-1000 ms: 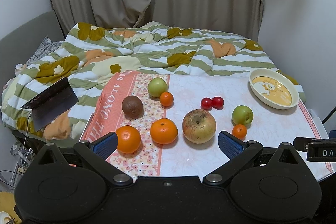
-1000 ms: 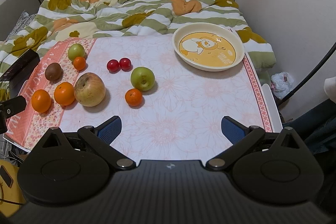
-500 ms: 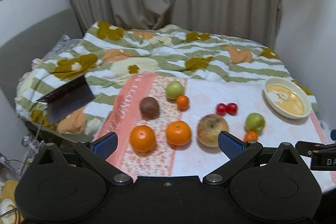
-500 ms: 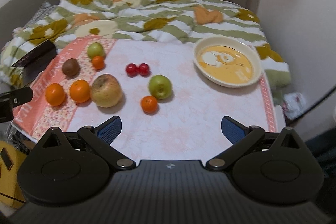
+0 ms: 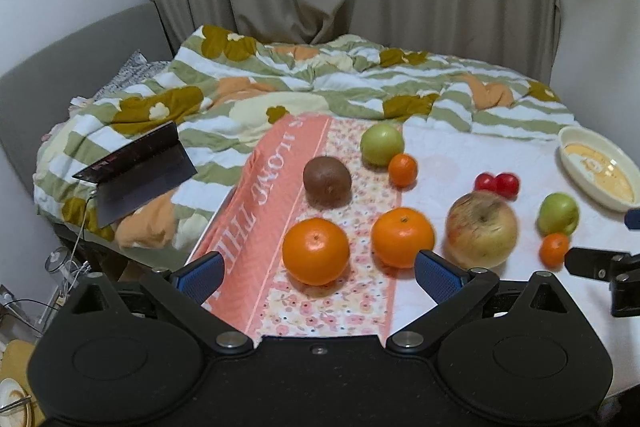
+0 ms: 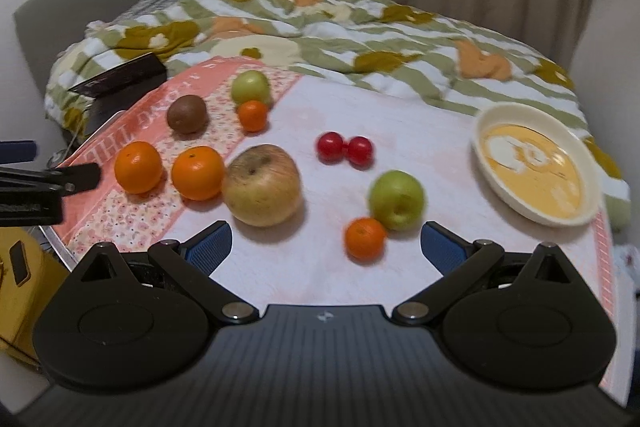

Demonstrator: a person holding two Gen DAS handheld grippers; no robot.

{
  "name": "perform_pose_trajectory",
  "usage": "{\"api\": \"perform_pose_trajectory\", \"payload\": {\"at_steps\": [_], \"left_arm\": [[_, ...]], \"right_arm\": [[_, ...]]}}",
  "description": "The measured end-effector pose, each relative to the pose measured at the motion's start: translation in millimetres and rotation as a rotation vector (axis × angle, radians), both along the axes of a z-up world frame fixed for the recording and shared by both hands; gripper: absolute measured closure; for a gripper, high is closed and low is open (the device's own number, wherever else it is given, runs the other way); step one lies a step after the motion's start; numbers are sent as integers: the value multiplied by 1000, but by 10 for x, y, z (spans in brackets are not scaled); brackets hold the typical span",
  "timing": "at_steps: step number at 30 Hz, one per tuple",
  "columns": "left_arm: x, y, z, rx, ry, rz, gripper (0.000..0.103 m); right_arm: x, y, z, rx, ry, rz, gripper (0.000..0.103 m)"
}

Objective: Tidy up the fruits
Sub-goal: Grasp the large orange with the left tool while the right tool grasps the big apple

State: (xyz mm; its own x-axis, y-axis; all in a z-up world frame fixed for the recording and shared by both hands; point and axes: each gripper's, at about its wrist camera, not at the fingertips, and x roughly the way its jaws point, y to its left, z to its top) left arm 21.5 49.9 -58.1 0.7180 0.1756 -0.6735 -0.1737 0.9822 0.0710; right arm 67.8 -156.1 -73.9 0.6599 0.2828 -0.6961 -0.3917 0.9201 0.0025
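Both grippers, left (image 5: 318, 275) & right (image 6: 326, 245), spread & empty; fruit loose left of bowl (image 6: 486, 147), likely awaiting sorting into it.

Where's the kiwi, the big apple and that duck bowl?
kiwi (image 5: 327, 181): left wrist view, middle of its brown skin.
big apple (image 6: 262, 196): right wrist view, its front.
duck bowl (image 6: 496, 179): right wrist view, near rim.

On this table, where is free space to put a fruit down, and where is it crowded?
Free: the white cloth between the two red tomatoes and the bowl, and the near strip in front of the right gripper. The bowl itself is empty. Crowded: the left side, around the oranges and big apple.
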Motion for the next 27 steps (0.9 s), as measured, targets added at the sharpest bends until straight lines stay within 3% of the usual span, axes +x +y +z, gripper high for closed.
{"api": "perform_pose_trajectory", "payload": {"at_steps": [13, 16, 23, 27], "left_arm": [[367, 187, -463, 51, 60, -110, 11], [444, 189, -539, 68, 77, -133, 15], [580, 217, -635, 53, 101, -153, 37], [604, 200, -644, 55, 99, -167, 39]], "right_arm": [[364, 456, -448, -64, -24, 141, 0], [429, 500, -502, -68, -18, 148, 0], [505, 578, -556, -71, -17, 168, 0], [521, 624, -570, -85, -26, 180, 1]]}}
